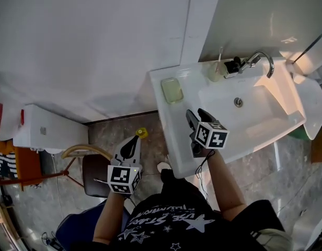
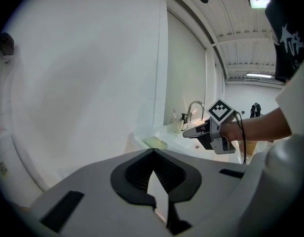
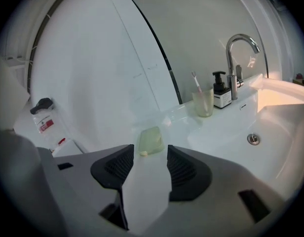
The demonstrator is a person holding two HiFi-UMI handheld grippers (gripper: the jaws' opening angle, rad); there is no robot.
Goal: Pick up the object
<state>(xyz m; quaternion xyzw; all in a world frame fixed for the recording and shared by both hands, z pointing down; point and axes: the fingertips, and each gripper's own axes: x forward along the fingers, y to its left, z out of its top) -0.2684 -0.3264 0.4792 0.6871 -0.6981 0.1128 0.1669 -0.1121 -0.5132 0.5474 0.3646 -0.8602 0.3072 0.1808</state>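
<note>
Right gripper view: a pale green, rounded bar of soap (image 3: 151, 141) lies on the white ceramic sink's (image 3: 184, 116) left ledge. It sits just beyond the right gripper (image 3: 150, 156), whose jaws stand partly apart and empty. This looks like the approach; next it should advance and close on the bar. The left gripper (image 2: 153, 152) hangs aside, tips together, holding nothing.

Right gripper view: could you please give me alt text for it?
The right hand-held gripper points open, empty jaws at a pale green soap bar on the white sink ledge; a cup, pump bottle and tap stand behind.
</note>
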